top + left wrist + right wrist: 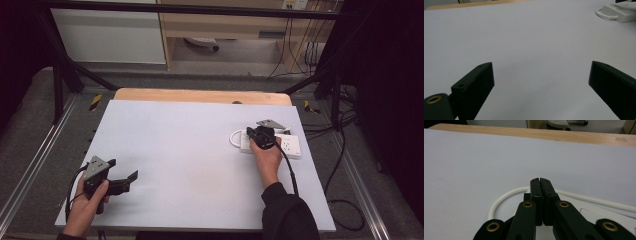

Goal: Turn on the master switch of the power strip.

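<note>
right gripper (pixel 541 181) — jaws pressed together, above white power strip (pixel 290 145) | left gripper (pixel 120 181) — jaws wide, over table (pixel 175 150)

Grey carpet floor (pixel 30 125) is surrounding the table (pixel 190 150), whose pale sheet is leaving a wooden edge (pixel 200 95) showing at the far side. A black frame (pixel 65 70) is standing around it. Beyond, a white cabinet (pixel 107 35) and wooden shelving (pixel 225 25) are sitting, cables (pixel 300 50) hanging at right.
</note>
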`<state>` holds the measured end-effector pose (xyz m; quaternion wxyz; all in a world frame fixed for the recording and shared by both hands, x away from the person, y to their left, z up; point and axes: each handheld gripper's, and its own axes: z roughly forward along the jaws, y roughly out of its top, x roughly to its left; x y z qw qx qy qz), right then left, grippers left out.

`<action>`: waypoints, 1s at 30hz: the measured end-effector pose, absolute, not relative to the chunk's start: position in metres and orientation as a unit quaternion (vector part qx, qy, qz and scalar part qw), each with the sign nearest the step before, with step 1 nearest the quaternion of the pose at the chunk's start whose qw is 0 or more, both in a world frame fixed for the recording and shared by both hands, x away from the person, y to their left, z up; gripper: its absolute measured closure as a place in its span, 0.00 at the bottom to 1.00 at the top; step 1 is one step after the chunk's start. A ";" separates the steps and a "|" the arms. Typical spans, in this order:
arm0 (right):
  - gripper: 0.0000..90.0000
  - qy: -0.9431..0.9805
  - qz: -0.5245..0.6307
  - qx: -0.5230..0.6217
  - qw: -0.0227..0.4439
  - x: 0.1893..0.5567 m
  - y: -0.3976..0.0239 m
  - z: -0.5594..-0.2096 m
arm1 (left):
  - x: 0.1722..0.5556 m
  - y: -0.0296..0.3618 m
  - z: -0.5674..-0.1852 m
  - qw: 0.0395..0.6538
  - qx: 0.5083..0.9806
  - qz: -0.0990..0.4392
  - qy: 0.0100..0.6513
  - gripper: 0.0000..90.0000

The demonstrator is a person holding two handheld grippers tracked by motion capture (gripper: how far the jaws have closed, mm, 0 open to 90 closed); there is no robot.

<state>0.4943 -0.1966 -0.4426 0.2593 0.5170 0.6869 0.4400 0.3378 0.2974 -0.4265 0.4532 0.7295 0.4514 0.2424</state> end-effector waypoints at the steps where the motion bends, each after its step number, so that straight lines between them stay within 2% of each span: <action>1: 1.00 0.688 0.441 0.514 0.261 0.494 -0.197 -0.441 | 0.338 0.297 -0.427 0.454 0.729 0.243 0.451 0.07; 19: 0.99 0.684 0.456 0.503 0.265 0.484 -0.203 -0.422 | 0.338 0.297 -0.426 0.453 0.729 0.244 0.451 0.07; 30: 0.81 0.693 0.460 0.498 0.245 0.480 -0.204 -0.414 | 0.337 0.297 -0.426 0.452 0.729 0.244 0.452 0.07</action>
